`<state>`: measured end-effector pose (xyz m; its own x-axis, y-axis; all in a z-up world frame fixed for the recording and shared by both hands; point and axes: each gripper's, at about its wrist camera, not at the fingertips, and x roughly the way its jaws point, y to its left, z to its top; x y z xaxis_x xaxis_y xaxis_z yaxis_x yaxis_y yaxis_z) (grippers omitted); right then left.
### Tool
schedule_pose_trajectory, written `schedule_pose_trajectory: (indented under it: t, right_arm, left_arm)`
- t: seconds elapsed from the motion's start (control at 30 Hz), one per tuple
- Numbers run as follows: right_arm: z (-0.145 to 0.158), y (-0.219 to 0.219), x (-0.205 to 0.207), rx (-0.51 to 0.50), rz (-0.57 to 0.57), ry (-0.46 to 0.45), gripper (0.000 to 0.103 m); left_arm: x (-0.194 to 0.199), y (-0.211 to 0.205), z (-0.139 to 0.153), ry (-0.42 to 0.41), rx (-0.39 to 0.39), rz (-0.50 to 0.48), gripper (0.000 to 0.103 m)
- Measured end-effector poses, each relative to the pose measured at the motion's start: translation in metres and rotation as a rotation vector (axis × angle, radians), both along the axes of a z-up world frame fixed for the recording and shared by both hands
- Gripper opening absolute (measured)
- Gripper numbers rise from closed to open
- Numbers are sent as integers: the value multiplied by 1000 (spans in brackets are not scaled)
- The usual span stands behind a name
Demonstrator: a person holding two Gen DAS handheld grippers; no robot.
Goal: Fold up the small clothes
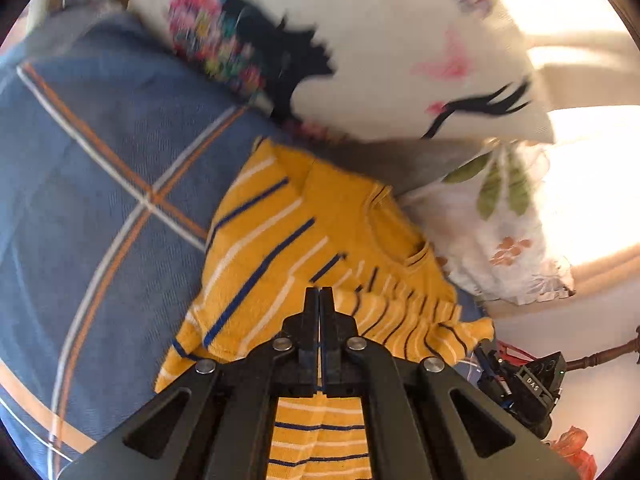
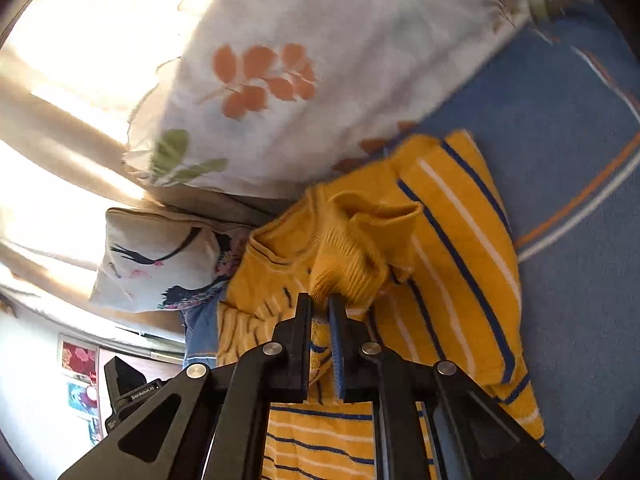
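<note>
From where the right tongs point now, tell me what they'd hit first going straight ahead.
The right tongs would push further into the yellow striped sweater they already pinch; beyond it, probably the leaf-print pillow, though depth is unclear.

We see strong daylight pouring through the curtains (image 1: 580,52), which burn out to near white in the left wrist view and again at the upper left of the right wrist view. That glare washes over the nearest edge of the leaf-print pillow (image 2: 280,80). The blue bedspread (image 1: 80,200) sits in softer, even light. Motion blur smears the flower-print pillow (image 1: 360,40) and the yellow sweater (image 2: 460,260). Both pictures bend sharply toward their round black borders, where lines on the bedspread curve. Our close grippers look sharp but dark, almost silhouettes.
</note>
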<state>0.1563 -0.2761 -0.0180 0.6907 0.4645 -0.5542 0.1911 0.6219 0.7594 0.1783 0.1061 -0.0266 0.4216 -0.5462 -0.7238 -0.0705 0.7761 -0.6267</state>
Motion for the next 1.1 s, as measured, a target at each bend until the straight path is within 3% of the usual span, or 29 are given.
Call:
schedule_pose_trajectory:
  t: [0.1,0.2,0.3,0.33,0.4,0.47,0.53,0.67,0.8,0.93,0.97,1.03,1.07,1.1]
  right_arm:
    - [25,-4,-9,-60,-7,-53,10]
    - [14,-2,-22,-144,-15,15,11]
    - [0,9,-30,-228,-2,71,12]
    - [1,17,-29,-255,23,62,13]
    - [9,34,-22,-302,89,24,38]
    - [18,55,-8,-327,164,-14,46]
    - [23,82,15,-332,265,-38,48]
    - [12,141,64,-367,468,-37,50]
    - [-20,190,106,-399,614,49,50]
    - [-47,223,122,-581,687,112,50]
    - [-48,230,122,-625,713,103,49]
    - [-46,240,119,-673,769,99,18]
    - [-46,243,119,-674,801,112,7]
    - [-44,245,120,-686,805,115,7]
  left_arm:
    - [-5,5,8,-18,5,-20,0]
    - [-1,-1,0,7,65,-49,0]
    - [4,-8,-10,32,78,-77,0]
    - [7,-11,-15,39,89,-84,0]
    - [11,-18,-24,50,130,-91,0]
    - [12,-25,-36,73,199,-94,1]
    - [9,-28,-48,118,240,-87,1]
    - [-1,-26,-62,156,214,-87,1]
    - [-6,-24,-61,136,210,-90,1]
    - [-8,-14,-65,135,158,-78,1]
    - [-9,-12,-67,133,147,-78,1]
    - [-10,-8,-68,130,132,-80,1]
    - [-10,-6,-69,129,125,-82,1]
    - [-10,-4,-68,128,122,-84,1]
